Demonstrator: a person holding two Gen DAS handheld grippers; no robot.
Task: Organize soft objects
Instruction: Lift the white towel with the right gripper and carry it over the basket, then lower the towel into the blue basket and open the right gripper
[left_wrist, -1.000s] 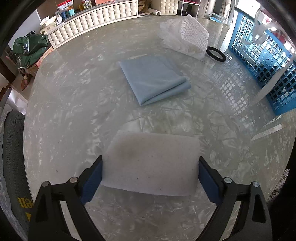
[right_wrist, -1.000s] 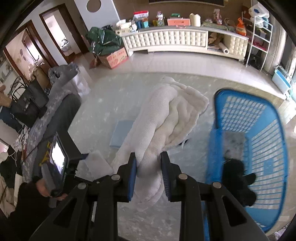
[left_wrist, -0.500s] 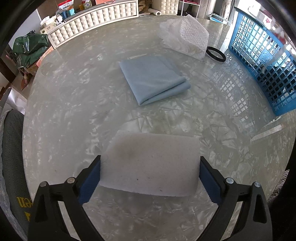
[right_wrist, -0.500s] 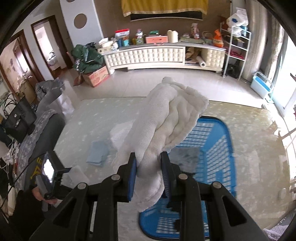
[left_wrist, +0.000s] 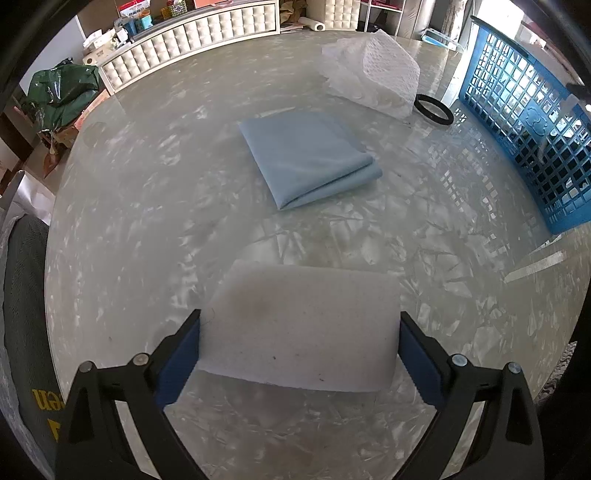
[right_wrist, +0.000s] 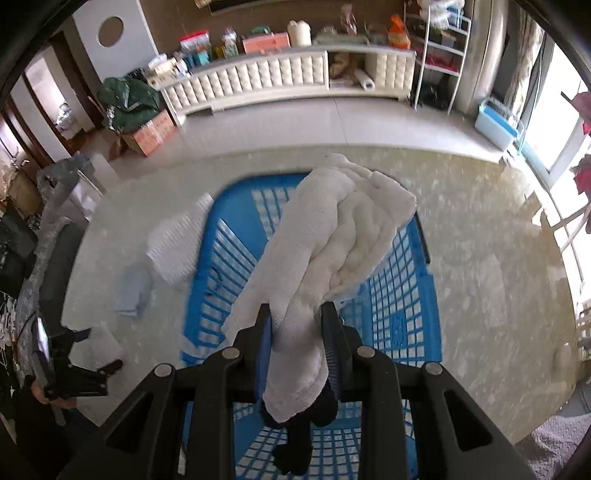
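White towel is clamped by the closed right gripper and suspended above the blue basket, presumably for release inside. The white foam pad, lying on the table, is bracketed by the spread left gripper, positioned for pickup.

Left wrist view: low, close over the desk, looking forward and down past the left tongs; blue basket far right of them.

Right wrist view: high, looking steeply down past the right tongs into the basket directly beneath.

Shared: desk, basket, folded blue cloth. The left tongs appear at the right view's lower left.
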